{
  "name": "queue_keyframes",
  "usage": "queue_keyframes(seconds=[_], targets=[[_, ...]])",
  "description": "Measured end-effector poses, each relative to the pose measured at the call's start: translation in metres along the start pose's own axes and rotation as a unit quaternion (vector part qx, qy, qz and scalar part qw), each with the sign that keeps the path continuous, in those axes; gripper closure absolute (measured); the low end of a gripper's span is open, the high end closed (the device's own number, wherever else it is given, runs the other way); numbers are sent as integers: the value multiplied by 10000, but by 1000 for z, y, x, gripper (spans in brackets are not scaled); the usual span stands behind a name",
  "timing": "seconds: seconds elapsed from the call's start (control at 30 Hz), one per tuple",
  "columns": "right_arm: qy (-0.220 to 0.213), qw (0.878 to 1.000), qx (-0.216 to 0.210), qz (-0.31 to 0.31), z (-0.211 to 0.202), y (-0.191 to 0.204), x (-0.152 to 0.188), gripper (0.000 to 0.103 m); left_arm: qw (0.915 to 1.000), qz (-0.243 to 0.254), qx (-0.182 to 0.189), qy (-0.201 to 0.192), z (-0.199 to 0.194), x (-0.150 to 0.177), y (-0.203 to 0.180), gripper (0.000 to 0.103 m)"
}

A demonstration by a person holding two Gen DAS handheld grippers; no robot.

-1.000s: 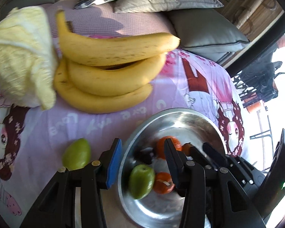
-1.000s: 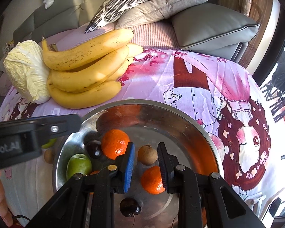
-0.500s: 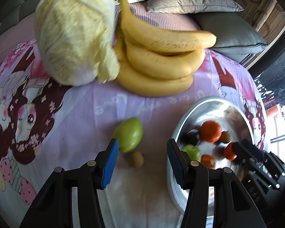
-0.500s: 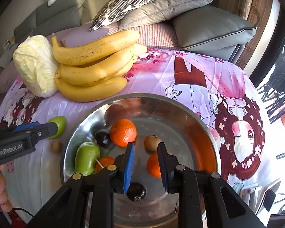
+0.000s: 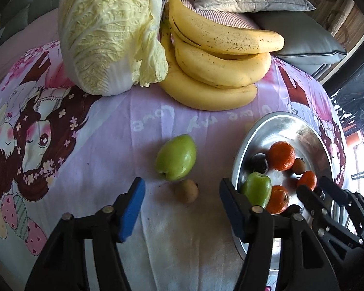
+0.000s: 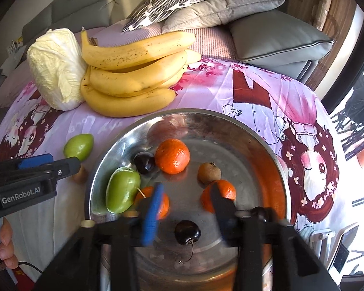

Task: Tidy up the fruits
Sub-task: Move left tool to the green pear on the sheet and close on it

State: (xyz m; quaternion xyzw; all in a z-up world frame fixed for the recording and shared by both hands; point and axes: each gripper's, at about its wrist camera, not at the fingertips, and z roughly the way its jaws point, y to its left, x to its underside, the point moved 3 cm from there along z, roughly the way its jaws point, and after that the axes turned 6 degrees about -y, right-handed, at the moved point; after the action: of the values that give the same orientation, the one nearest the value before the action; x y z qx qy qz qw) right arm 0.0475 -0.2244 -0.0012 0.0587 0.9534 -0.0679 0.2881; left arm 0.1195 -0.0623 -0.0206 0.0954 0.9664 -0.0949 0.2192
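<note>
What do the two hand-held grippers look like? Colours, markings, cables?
Both are black plastic with brass-coloured pivot pins. On each, the left finger carries a blue pad, the other looks black. The left hand-held gripper reads "GenRobot.AI" in white. A dark cable trails below the holding hand.

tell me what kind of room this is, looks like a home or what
Most likely a home living room. A grey sofa with cushions sits behind, and the fruit lies on a cartoon-print bedsheet spread as a cover, beside a steel bowl.
</note>
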Motion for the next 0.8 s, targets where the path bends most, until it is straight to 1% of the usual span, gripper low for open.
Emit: queue_keyframes(seconds=[0.13, 0.2, 0.27, 0.33, 0.47, 0.53, 0.67, 0.7, 0.73, 0.8], targets=[[-56, 10000, 25, -8, 0, 0, -1, 37, 10000, -52, -72, -40, 2, -1, 4, 28], [-51, 10000, 49, -5, 2, -1, -1, 32, 9998, -94, -143, -46, 2, 0, 8, 26], [-48, 10000, 68, -13, 3, -1, 0, 24, 9997, -138, -180, -49, 3, 0, 11, 22], [-56, 10000, 68, -26, 4, -1, 0, 17, 9996, -185, -214, -70, 2, -1, 16, 19], [-105, 9999, 49, 8, 3, -1, -1, 4, 9994, -206, -266, -75, 1, -1, 23, 18], [-109, 9999, 57, 34, 3, -1, -1, 2, 9993, -210, -288, -63, 2, -1, 26, 18], [-54, 9999, 52, 102, 6, -2, 0, 1, 9993, -187, -330, -51, 7, 0, 25, 16], [-47, 9999, 52, 117, 6, -3, 0, 1, 9993, -185, -334, -49, 7, 0, 24, 15], [-35, 9999, 46, 127, 6, -3, 0, 1, 9992, -186, -340, -46, 7, 0, 24, 11], [-3, 9999, 37, 133, 7, -2, 1, 0, 9992, -184, -355, -35, 8, 1, 20, 10]])
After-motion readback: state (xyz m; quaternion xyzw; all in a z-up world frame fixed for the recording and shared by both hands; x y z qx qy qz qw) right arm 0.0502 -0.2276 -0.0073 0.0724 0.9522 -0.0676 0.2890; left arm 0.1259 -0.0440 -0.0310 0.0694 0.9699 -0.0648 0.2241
